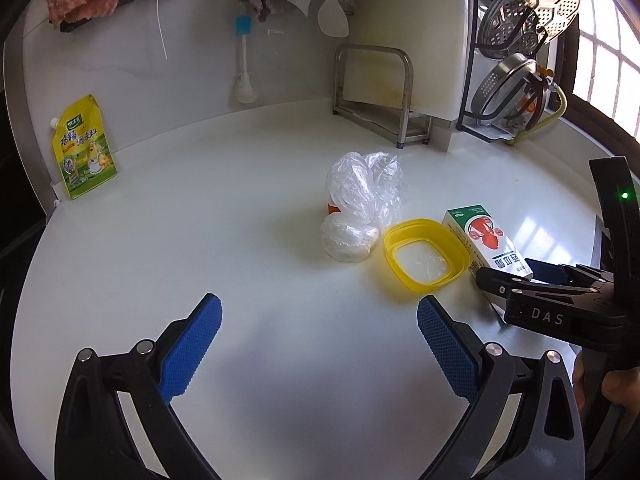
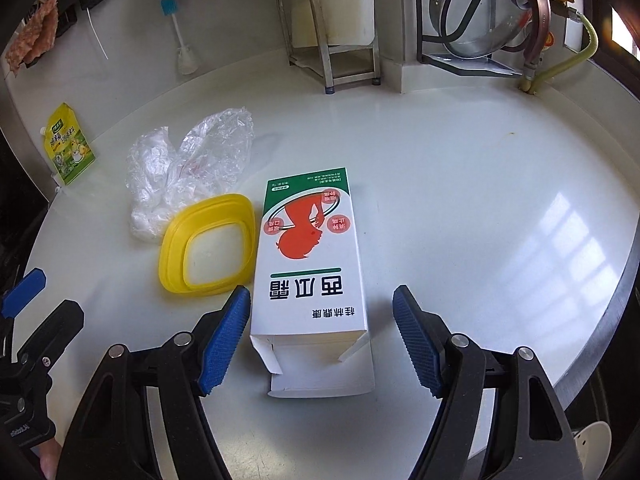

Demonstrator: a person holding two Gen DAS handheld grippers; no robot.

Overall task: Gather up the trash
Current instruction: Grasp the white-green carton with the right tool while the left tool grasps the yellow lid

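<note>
A white carton box (image 2: 310, 276) with a red figure and green band lies flat on the white counter, its open flap end toward me. My right gripper (image 2: 320, 334) is open with the box's near end between its blue pads, not touching. The box also shows in the left wrist view (image 1: 486, 240). A yellow plastic lid (image 2: 208, 246) lies left of the box. Crumpled clear plastic bags (image 2: 184, 164) lie behind the lid. My left gripper (image 1: 318, 346) is open and empty over bare counter, in front of the lid (image 1: 424, 254) and bags (image 1: 362, 200).
A yellow seasoning pouch (image 1: 84, 148) leans on the back wall at left. A steel rack (image 1: 376, 96) with a cutting board stands at the back, with strainers (image 1: 528, 20) beside it. A brush (image 1: 244, 64) hangs on the wall. The counter's metal edge (image 2: 616, 300) runs at right.
</note>
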